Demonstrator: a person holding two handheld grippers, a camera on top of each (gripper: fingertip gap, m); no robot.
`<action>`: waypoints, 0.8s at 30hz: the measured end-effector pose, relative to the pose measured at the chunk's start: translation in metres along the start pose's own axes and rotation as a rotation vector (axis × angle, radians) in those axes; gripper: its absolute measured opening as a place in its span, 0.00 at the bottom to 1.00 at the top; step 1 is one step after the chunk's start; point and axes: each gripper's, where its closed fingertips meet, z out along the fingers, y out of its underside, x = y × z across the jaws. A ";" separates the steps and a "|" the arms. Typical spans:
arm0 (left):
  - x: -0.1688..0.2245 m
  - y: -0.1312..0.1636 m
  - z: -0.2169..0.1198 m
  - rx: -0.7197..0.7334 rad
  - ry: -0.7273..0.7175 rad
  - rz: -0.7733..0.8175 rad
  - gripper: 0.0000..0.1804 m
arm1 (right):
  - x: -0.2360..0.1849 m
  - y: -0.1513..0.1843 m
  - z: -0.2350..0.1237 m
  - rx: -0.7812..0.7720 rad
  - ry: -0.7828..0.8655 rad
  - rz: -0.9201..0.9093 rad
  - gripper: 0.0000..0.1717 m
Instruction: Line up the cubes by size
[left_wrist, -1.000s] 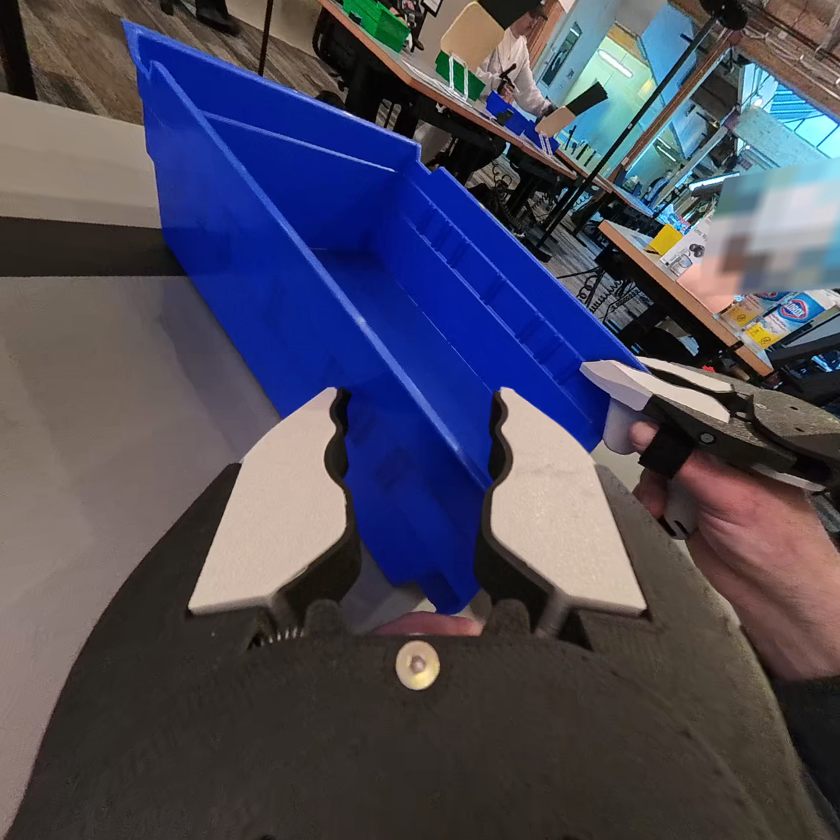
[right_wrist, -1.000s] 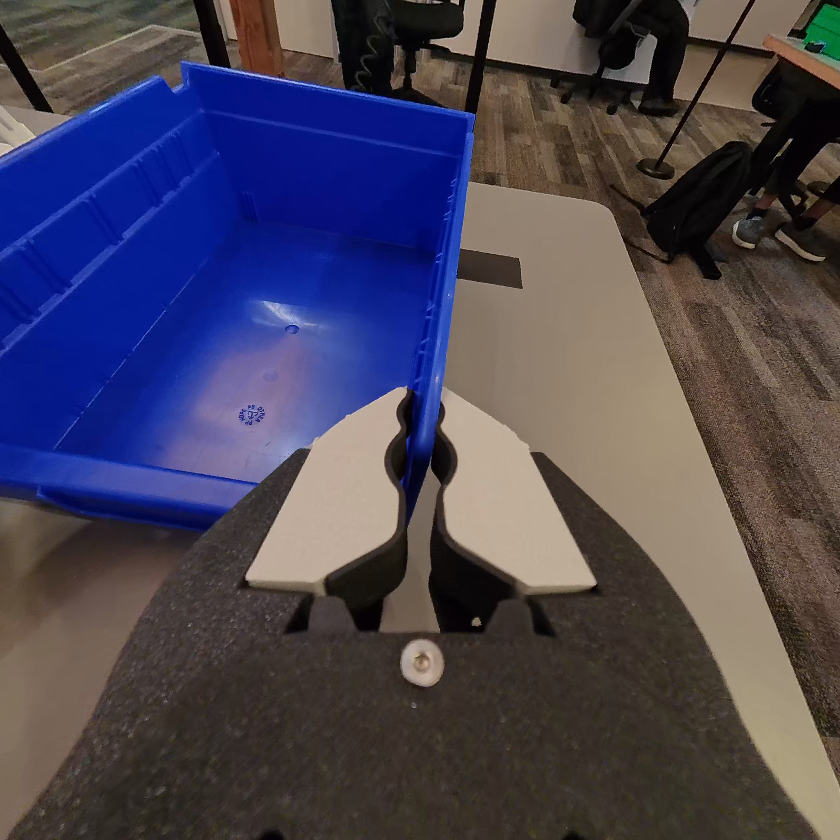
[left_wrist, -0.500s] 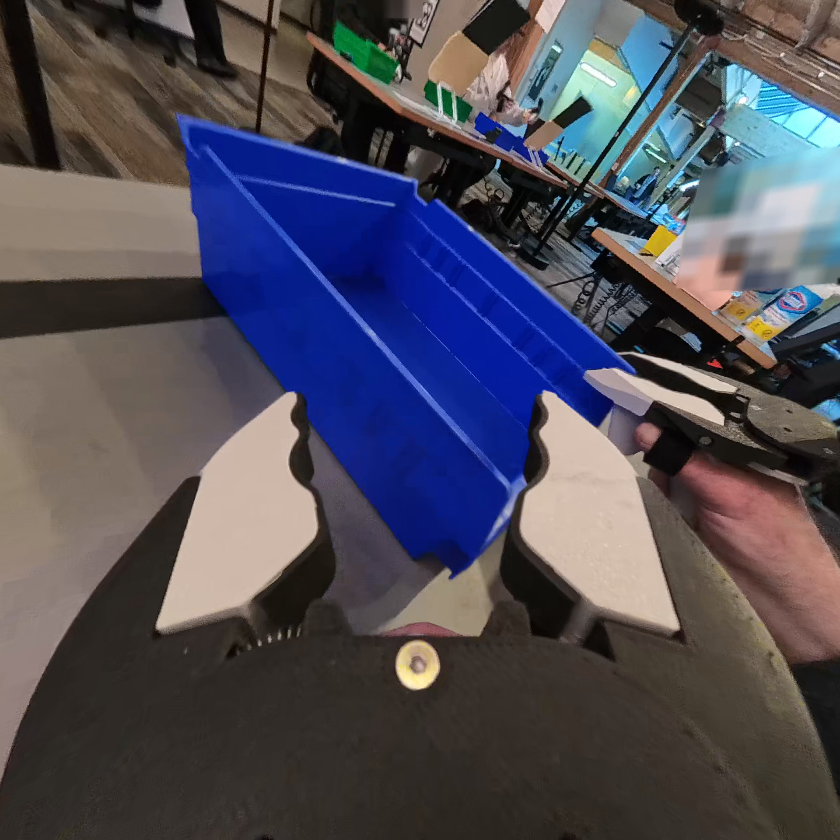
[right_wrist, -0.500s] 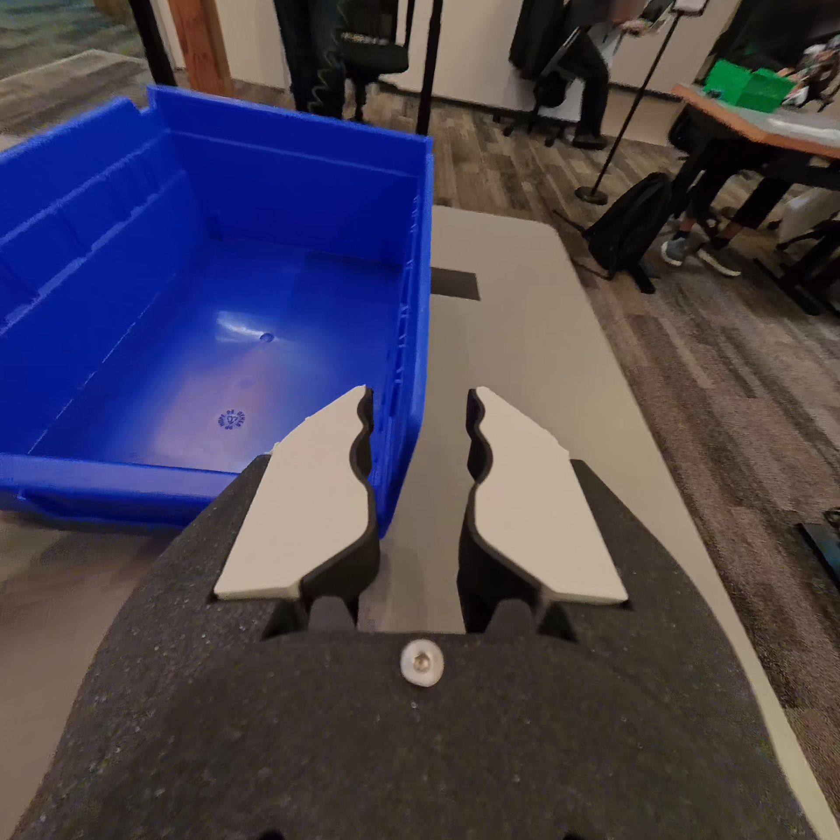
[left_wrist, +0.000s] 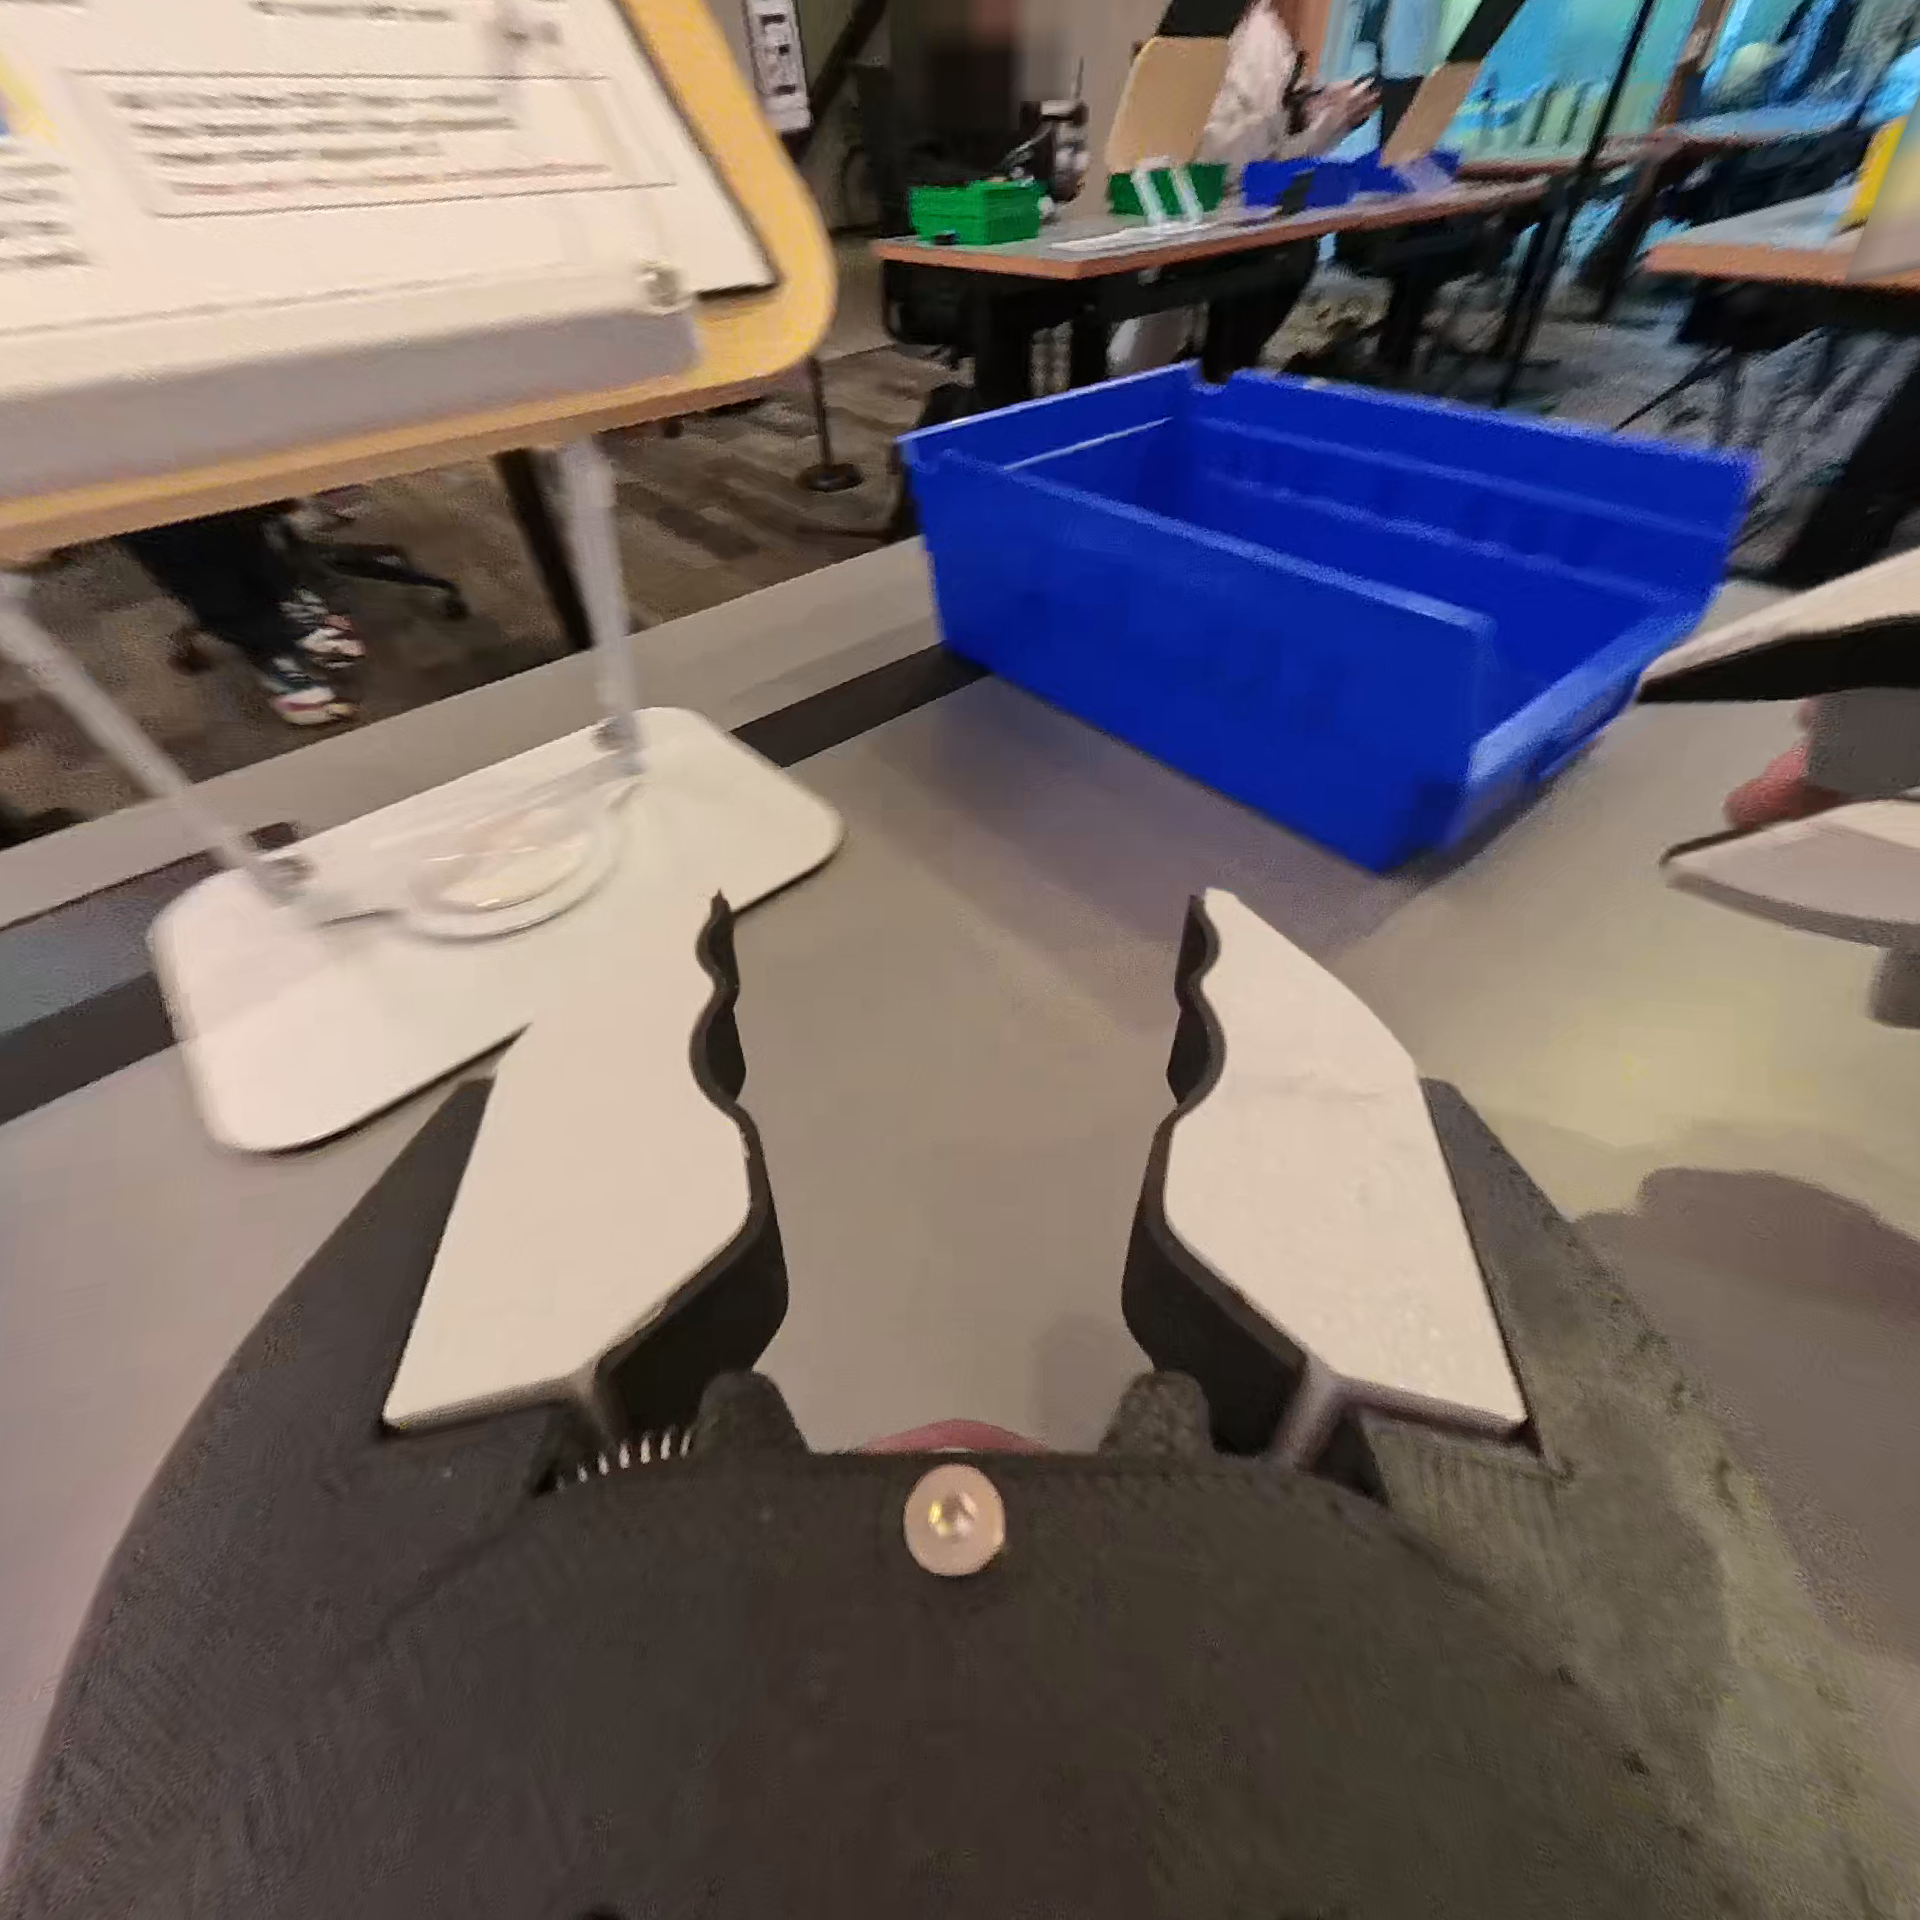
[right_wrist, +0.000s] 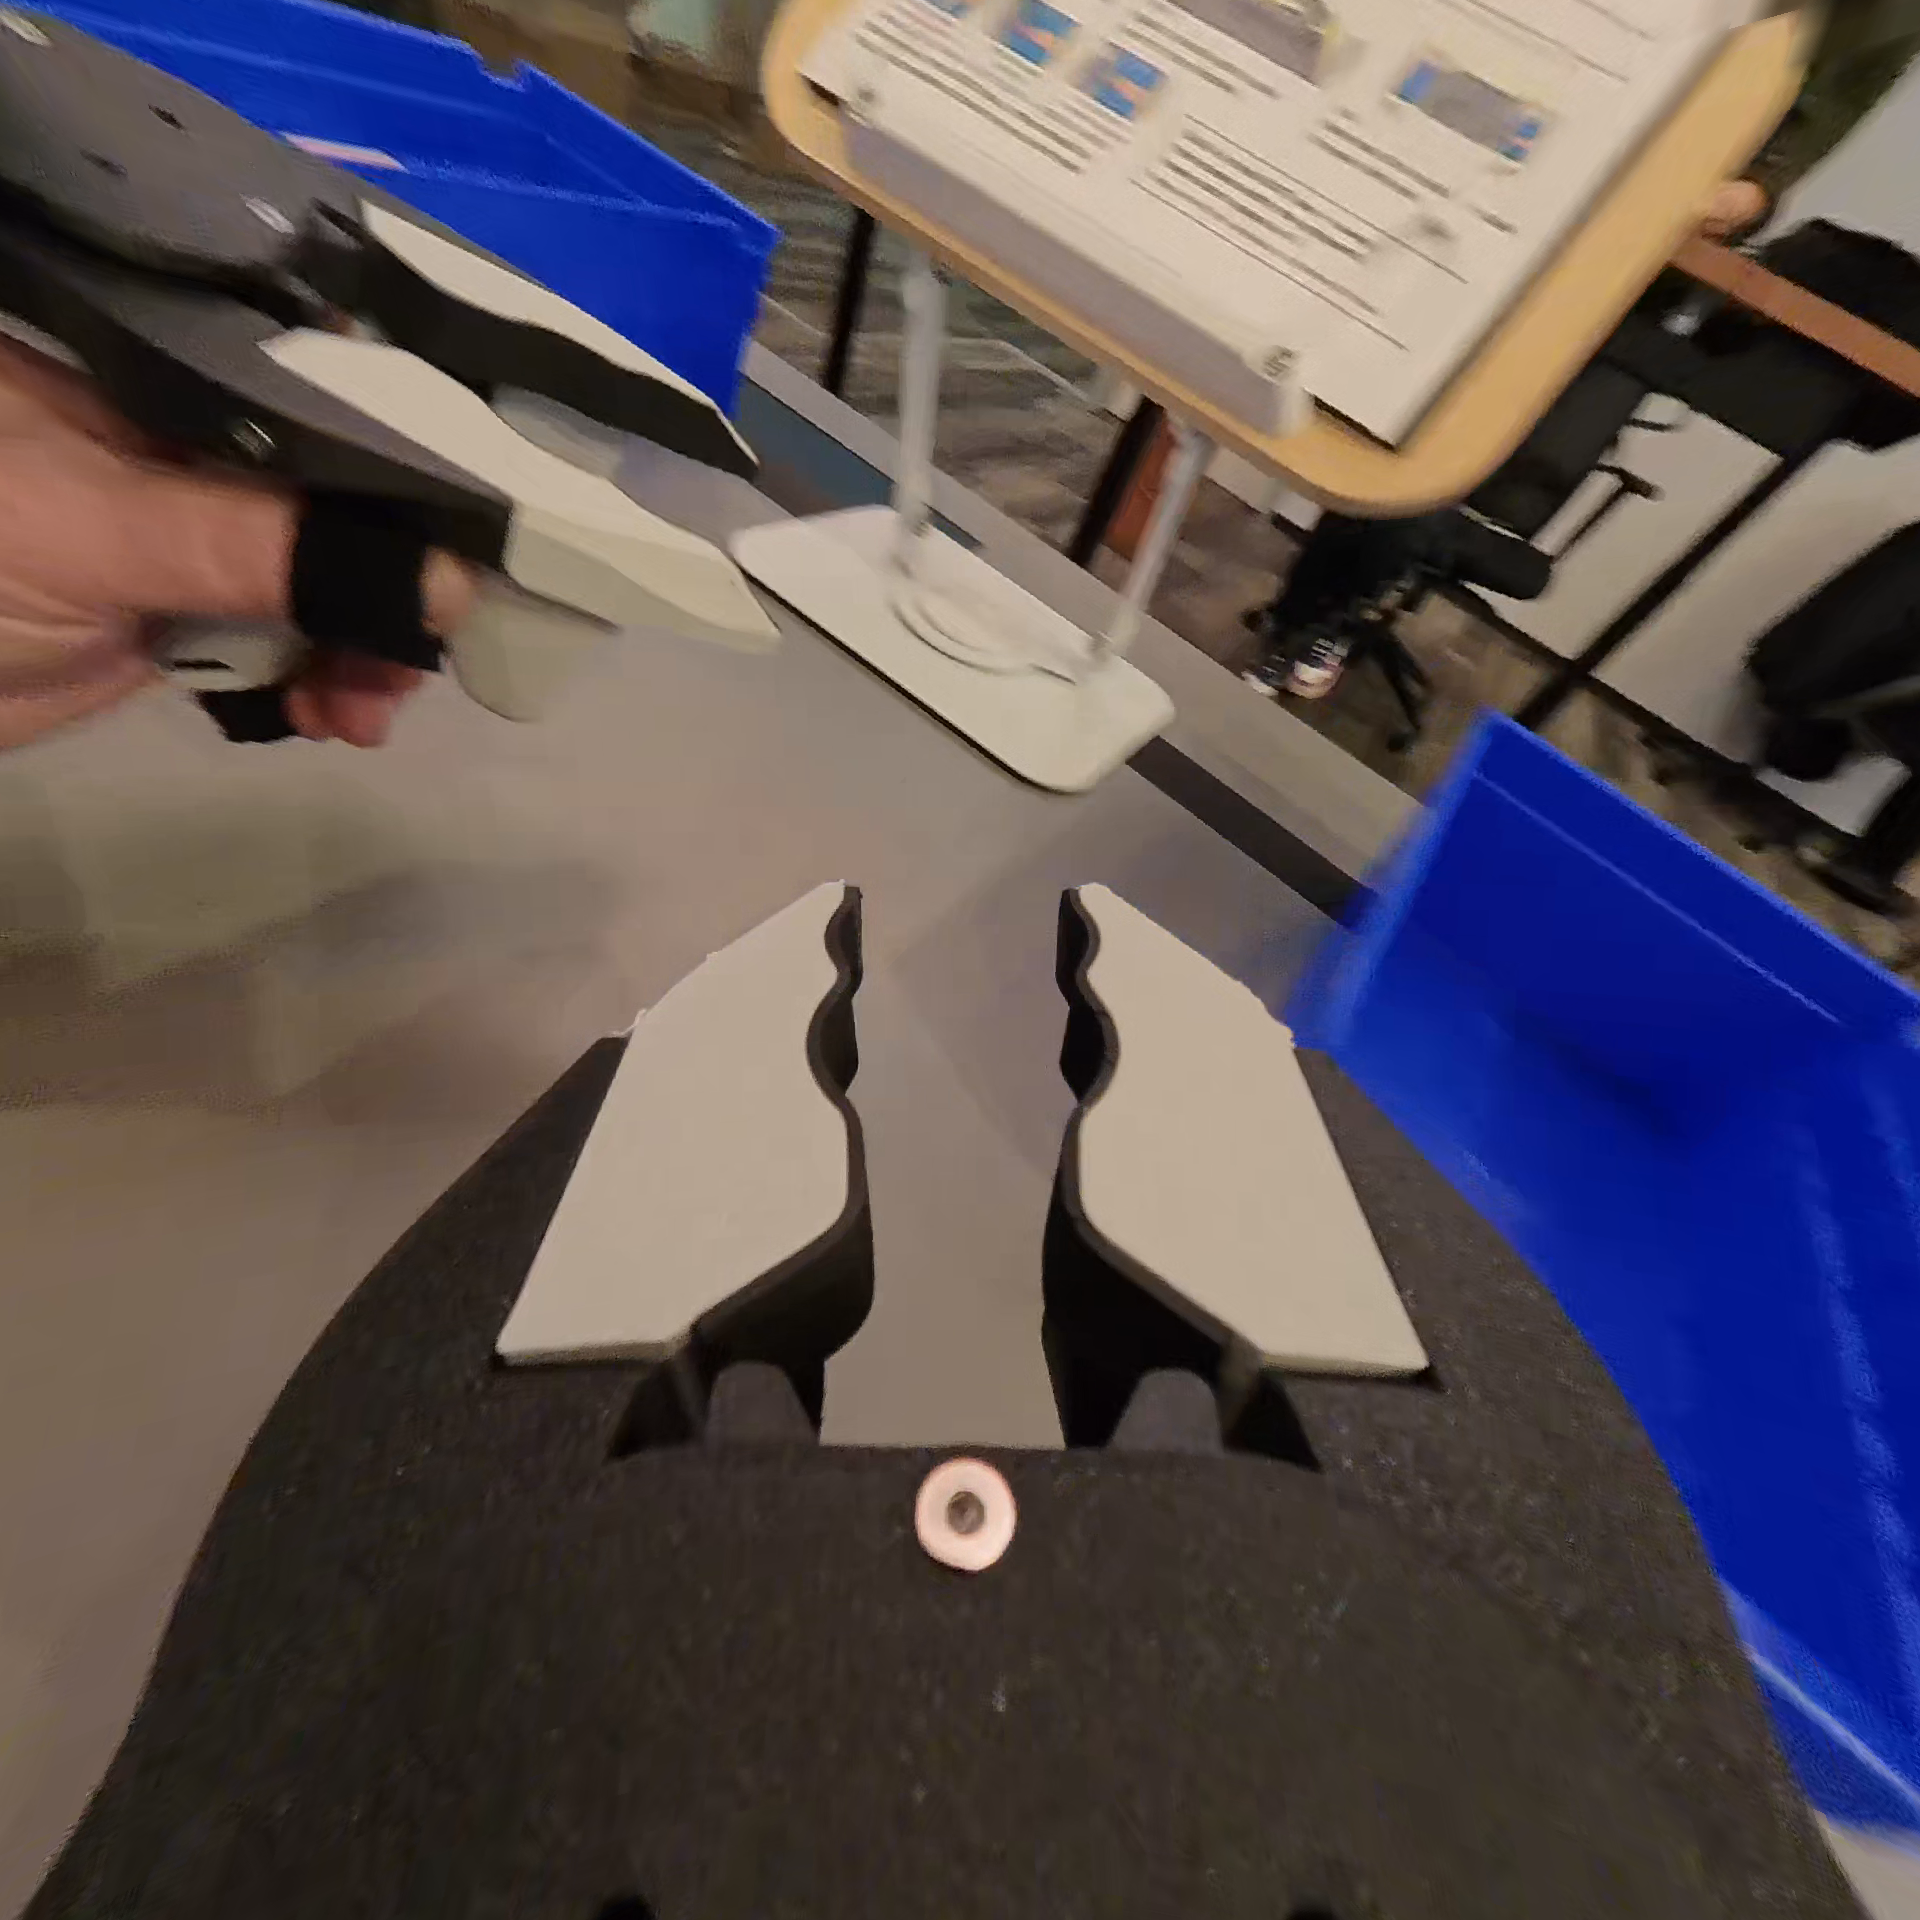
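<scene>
— What do my two grippers show?

— My left gripper (left_wrist: 956, 914) has its jaws spread wide over bare grey table (left_wrist: 966, 790), grasping nothing. My right gripper (right_wrist: 961, 904) stands partly apart, also grasping nothing.

— And the cubes?

— I cannot see any cube. A blue bin (left_wrist: 1299, 582) sits upper right of the left view; a white stand base (left_wrist: 436, 914) lies at left.

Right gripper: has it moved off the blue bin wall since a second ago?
Yes. The right gripper has let go of the blue bin wall and swung left; the bin now sits at its right, with only grey table between its open fingers.
</scene>
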 end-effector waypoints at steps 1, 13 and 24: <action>-0.015 0.004 -0.006 -0.011 -0.039 0.023 0.44 | -0.010 -0.009 0.012 0.015 -0.029 0.011 0.21; -0.117 0.015 -0.016 0.038 -0.231 0.078 0.39 | -0.023 -0.035 0.147 0.086 -0.088 0.303 0.22; -0.102 0.027 -0.006 0.003 -0.197 0.101 0.37 | -0.036 -0.034 0.152 0.168 -0.091 0.190 0.19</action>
